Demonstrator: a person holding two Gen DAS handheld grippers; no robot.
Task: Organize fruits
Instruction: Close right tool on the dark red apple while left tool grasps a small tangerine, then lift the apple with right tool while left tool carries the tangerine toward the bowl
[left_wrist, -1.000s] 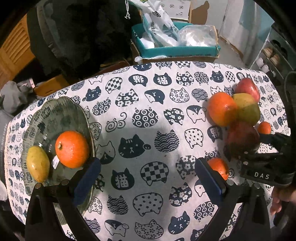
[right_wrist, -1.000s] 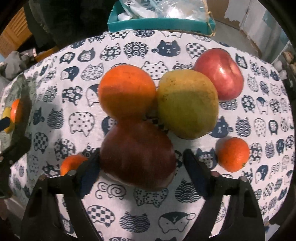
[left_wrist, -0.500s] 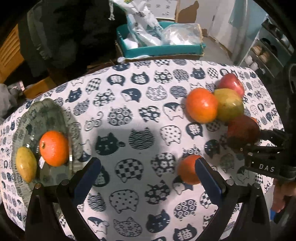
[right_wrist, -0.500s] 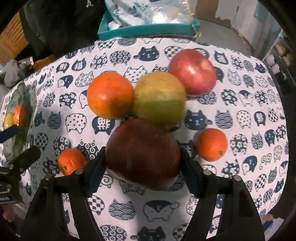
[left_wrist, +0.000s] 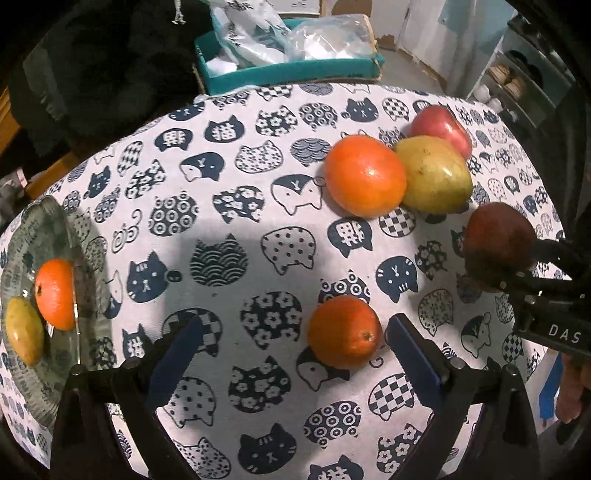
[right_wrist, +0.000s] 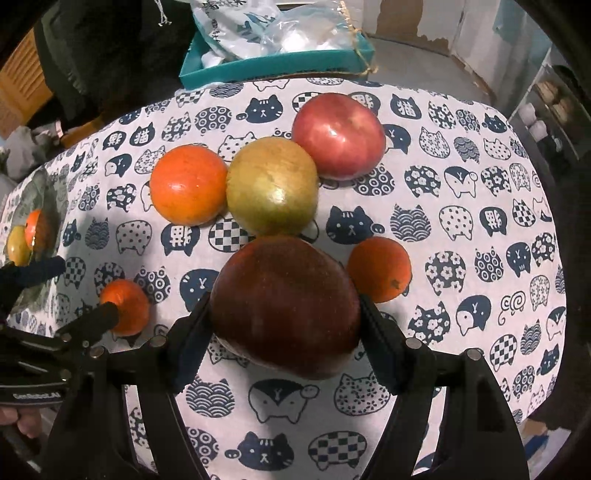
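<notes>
Gripping dark red apple (right_wrist: 284, 306), right claw (right_wrist: 286, 328) above cat-print tablecloth (right_wrist: 461, 229).

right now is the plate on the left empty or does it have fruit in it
Not empty: the plate holds an orange and a yellow-green fruit.

A teal box (left_wrist: 291, 70) of plastic bags sits beyond the cat-print tablecloth (left_wrist: 236, 229).

Glass plate (left_wrist: 22, 236) cut off at left edge; dark apple's (right_wrist: 286, 306) sides hidden behind fingers (right_wrist: 192, 343); shelf items (left_wrist: 509, 79) blurred.
</notes>
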